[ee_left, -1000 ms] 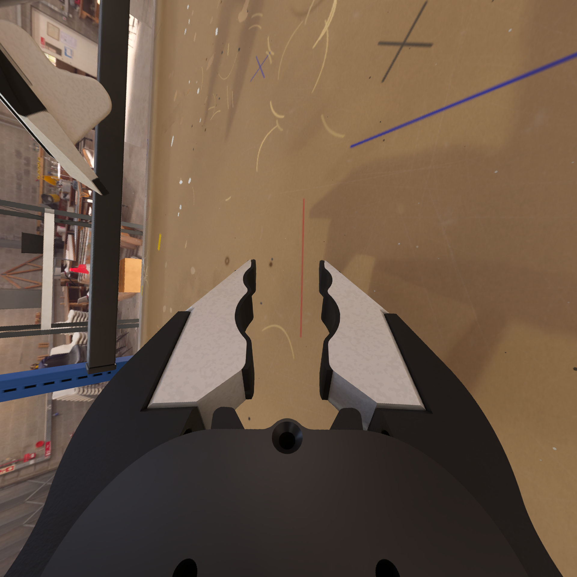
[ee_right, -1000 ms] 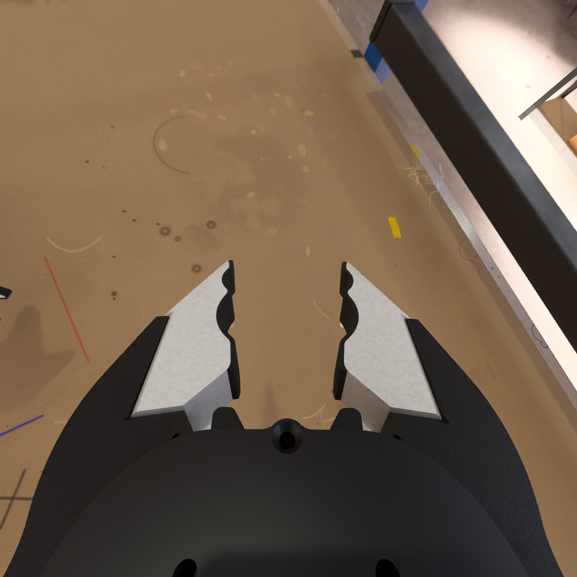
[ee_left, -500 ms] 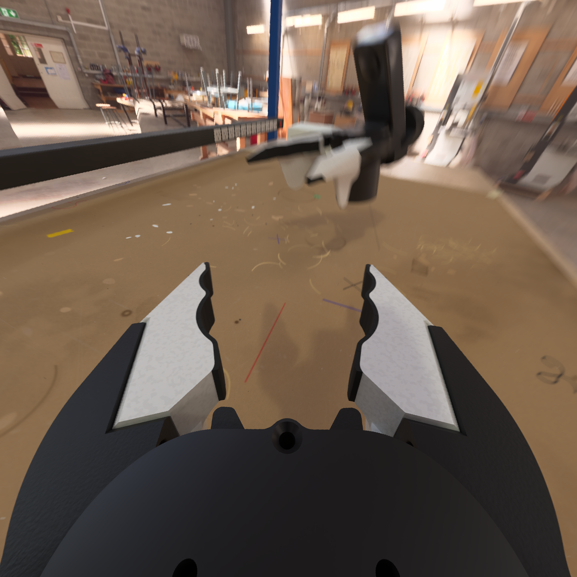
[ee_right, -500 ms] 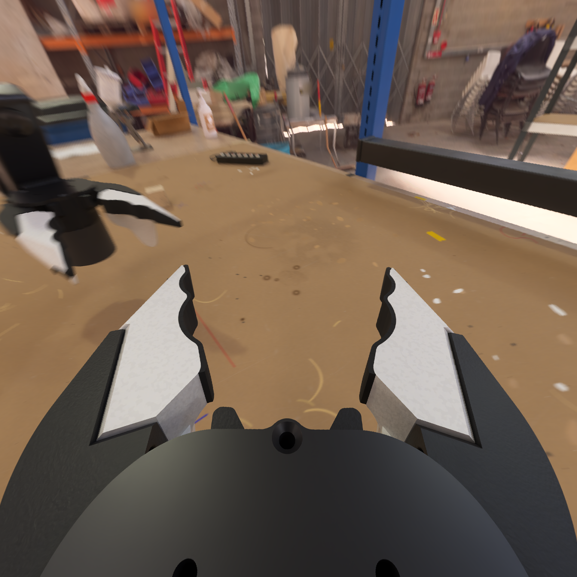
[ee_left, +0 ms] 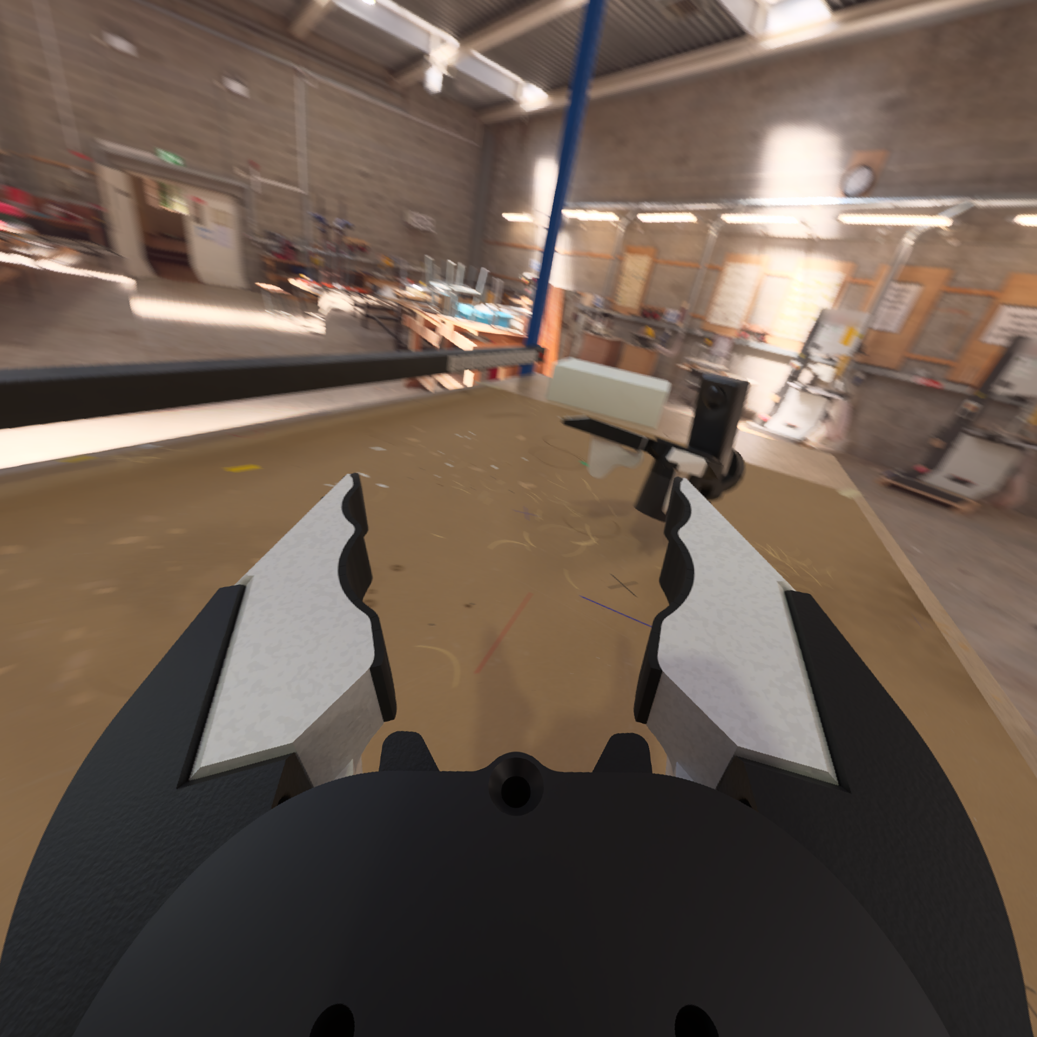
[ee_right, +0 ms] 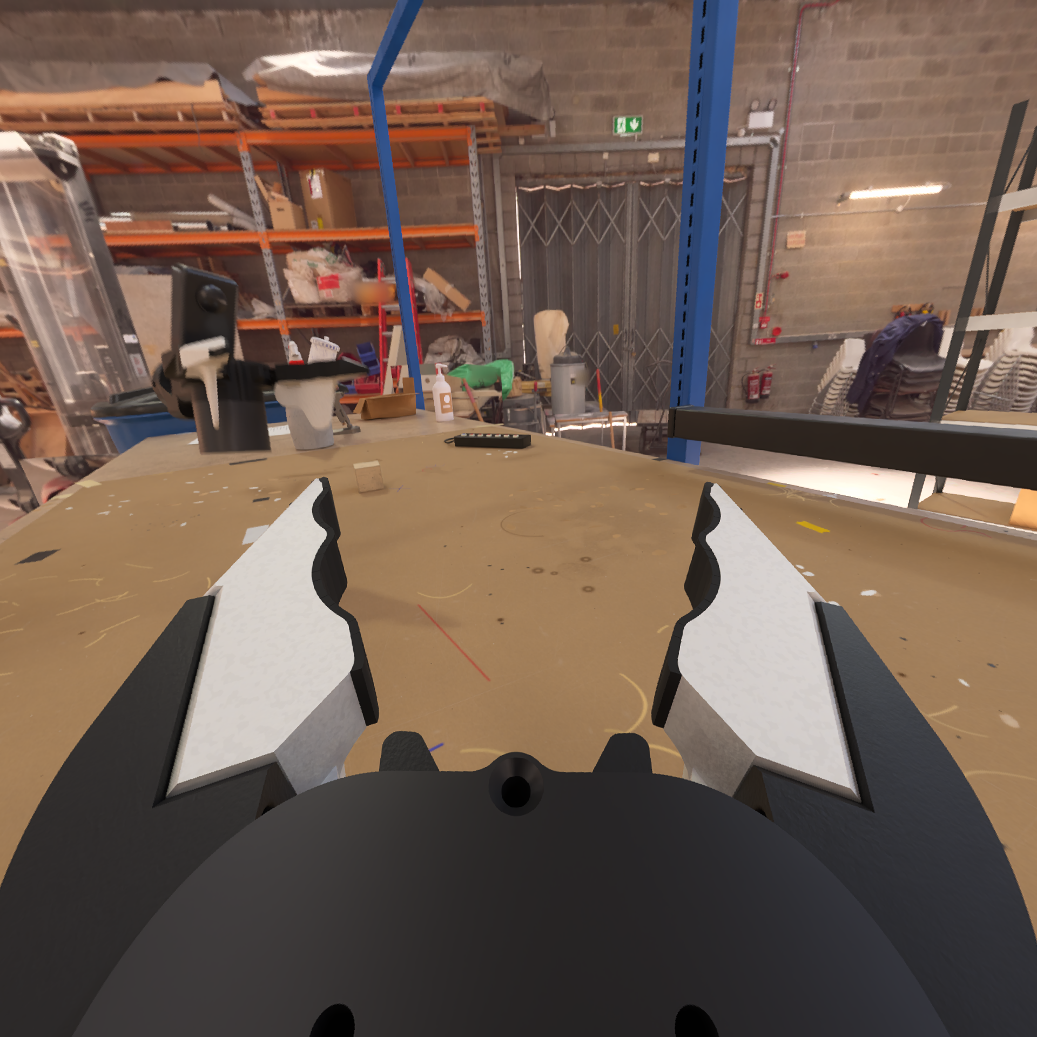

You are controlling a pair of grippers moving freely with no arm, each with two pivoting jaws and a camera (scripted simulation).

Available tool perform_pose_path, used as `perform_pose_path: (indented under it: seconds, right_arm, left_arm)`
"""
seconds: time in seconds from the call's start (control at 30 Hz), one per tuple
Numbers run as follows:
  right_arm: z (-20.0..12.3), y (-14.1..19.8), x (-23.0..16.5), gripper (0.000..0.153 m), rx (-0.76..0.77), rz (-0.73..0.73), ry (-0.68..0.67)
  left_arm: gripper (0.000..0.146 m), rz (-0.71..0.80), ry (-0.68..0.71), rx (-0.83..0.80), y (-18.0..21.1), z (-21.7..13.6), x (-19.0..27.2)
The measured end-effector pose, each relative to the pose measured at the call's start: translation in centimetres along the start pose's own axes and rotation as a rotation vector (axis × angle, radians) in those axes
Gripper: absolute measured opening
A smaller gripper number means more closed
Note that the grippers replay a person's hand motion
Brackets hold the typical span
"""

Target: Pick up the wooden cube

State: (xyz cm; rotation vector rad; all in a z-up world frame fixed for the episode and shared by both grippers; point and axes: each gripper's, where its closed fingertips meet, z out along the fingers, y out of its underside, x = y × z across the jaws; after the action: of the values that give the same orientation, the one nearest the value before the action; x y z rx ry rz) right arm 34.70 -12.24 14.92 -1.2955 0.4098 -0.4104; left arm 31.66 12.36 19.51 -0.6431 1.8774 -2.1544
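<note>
**Both grippers wide, cube far up the bench**

We hold our left gripper [ee_left: 513, 494] and right gripper [ee_right: 513, 488] level, jaws spread wide, empty. The pale wooden cube [ee_right: 369, 476] sits upper centre-left on the scuffed brown bench [ee_right: 561, 561], beyond our speckled white, scalloped fingers [ee_right: 269, 634].

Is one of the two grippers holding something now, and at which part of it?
Nothing is held. The left gripper and right gripper are both open and empty; the wooden cube sits untouched on the table.

Bright overhead lighting; left view's background blurred, edges stretched.
</note>
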Motion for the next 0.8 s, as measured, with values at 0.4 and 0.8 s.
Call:
perform_pose_path:
  seconds: [0.4, 0.8]
  right_arm:
    - [0.5, 1.2, -0.6, 0.126, -0.065, -0.044, -0.015]
    - [0.5, 1.5, -0.6, 0.125, -0.078, -0.053, -0.017]
  left_arm:
    - [0.088, -0.071, -1.030, -0.590, 2.5, -22.6, -20.5]
    - [0.075, -0.183, -1.121, -0.981, 8.7, -25.9, -24.3]
